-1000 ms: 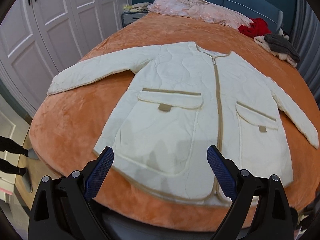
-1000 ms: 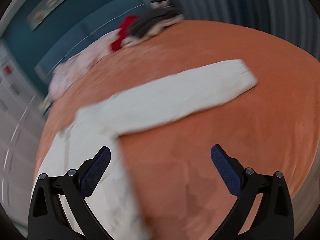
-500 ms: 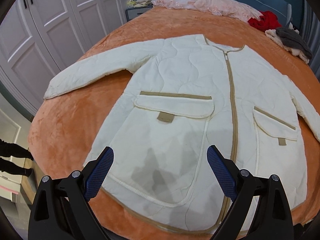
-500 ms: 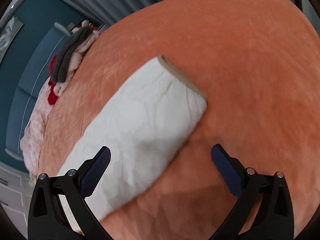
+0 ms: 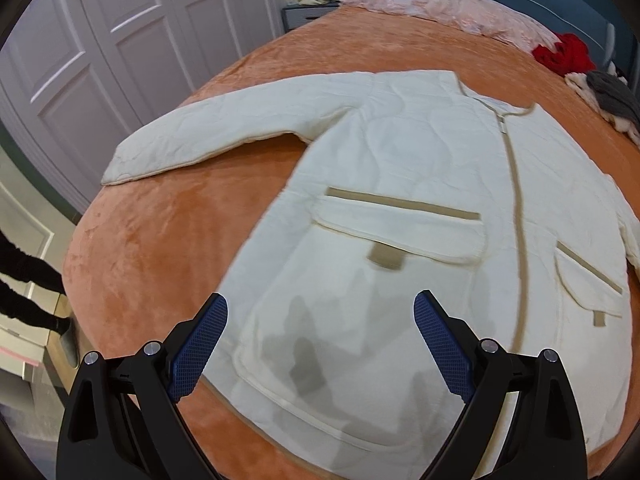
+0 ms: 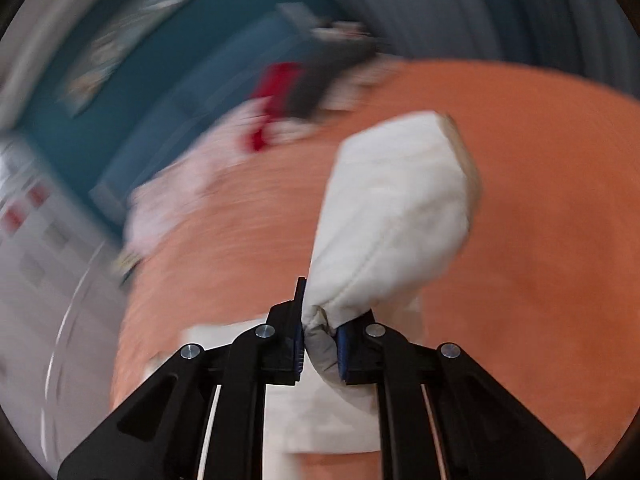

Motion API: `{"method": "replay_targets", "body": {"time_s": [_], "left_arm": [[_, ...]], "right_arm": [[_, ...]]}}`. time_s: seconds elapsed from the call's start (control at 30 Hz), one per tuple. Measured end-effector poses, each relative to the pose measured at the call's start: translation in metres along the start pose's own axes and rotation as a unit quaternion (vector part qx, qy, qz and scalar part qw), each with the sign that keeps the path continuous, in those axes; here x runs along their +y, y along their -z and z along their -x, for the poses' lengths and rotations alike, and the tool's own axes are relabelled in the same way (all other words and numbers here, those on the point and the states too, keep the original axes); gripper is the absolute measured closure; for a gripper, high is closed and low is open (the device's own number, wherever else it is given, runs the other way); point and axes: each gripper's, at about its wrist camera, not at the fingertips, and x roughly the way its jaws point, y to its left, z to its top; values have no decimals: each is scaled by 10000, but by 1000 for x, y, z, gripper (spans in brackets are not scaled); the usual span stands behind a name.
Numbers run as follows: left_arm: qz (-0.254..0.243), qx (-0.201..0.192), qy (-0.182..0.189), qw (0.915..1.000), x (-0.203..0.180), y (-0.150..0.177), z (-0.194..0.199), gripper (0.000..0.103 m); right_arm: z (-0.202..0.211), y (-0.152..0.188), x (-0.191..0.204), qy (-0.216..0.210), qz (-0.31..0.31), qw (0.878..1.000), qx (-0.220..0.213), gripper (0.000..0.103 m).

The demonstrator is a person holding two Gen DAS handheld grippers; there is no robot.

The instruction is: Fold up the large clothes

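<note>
A cream quilted jacket [image 5: 400, 168] with tan zip trim and two flap pockets lies flat, front up, on the orange bed [image 5: 160, 260]. Its left sleeve stretches out toward the wardrobe. My left gripper [image 5: 320, 300] hovers open over the lower front near the hem, nothing between its fingers. In the blurred right wrist view the jaws of my right gripper [image 6: 322, 320] are closing, and their pads pinch the jacket's other sleeve [image 6: 400, 200]. That sleeve is lifted off the orange cover [image 6: 540, 200], its tan-edged cuff pointing away.
Pink bedding [image 5: 440, 4], a red garment [image 5: 564, 52] and a grey-and-white heap [image 5: 612, 96] lie along the bed's far side. White wardrobe doors [image 5: 120, 40] stand at left, beside a nightstand [image 5: 308, 16]. A person's dark-clad legs [image 5: 28, 280] are at the bed's left edge.
My right gripper went from wide open above the sleeve to closed on it and raised it. My left gripper moved lower and closer over the jacket's lower front.
</note>
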Motion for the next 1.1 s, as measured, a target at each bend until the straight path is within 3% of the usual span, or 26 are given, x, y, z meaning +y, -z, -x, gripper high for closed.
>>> {"method": "replay_targets", "body": {"time_s": [0.13, 0.2, 0.33, 0.43, 0.47, 0.5, 0.57, 0.63, 0.7, 0.87, 0.93, 1.1], "left_arm": [[244, 4, -27, 9997, 22, 0, -4, 11], [351, 36, -8, 9994, 31, 0, -7, 11], [516, 55, 32, 9986, 55, 0, -11, 11], [725, 32, 177, 9972, 71, -4, -14, 11], [829, 17, 285, 9962, 77, -7, -14, 11], [911, 11, 389, 9951, 80, -10, -15, 11], [1062, 0, 621, 9924, 85, -18, -17, 11], [1227, -49, 879, 9885, 85, -29, -19, 11], [1358, -44, 1192, 9835, 79, -39, -23, 11], [1556, 216, 2099, 9650, 44, -69, -53, 11], [1574, 405, 2387, 9574, 28, -78, -73, 11], [2018, 998, 2680, 9367, 1, -88, -119, 14]], "right_arm": [[-6, 42, 137, -978, 1290, 9864, 268, 92], [-13, 79, 194, -1305, 1903, 9717, 501, 91], [-31, 176, 289, -1709, 3068, 9299, 1094, 91], [-46, 247, 326, -1924, 3465, 9022, 1703, 84], [-54, 262, 330, -1891, 3610, 8947, 1828, 77], [-58, 283, 334, -1870, 3761, 8854, 1993, 61], [-53, 305, 337, -1938, 3844, 8764, 2160, 57], [-35, 313, 330, -2008, 3678, 8829, 2118, 43], [-22, 303, 309, -1939, 3370, 8991, 2011, 39], [-17, 254, 218, -1128, 2306, 9460, 1981, 38], [-20, 232, 181, -728, 1794, 9618, 1935, 33], [-27, 196, 102, -218, 685, 9823, 1729, 30]]}}
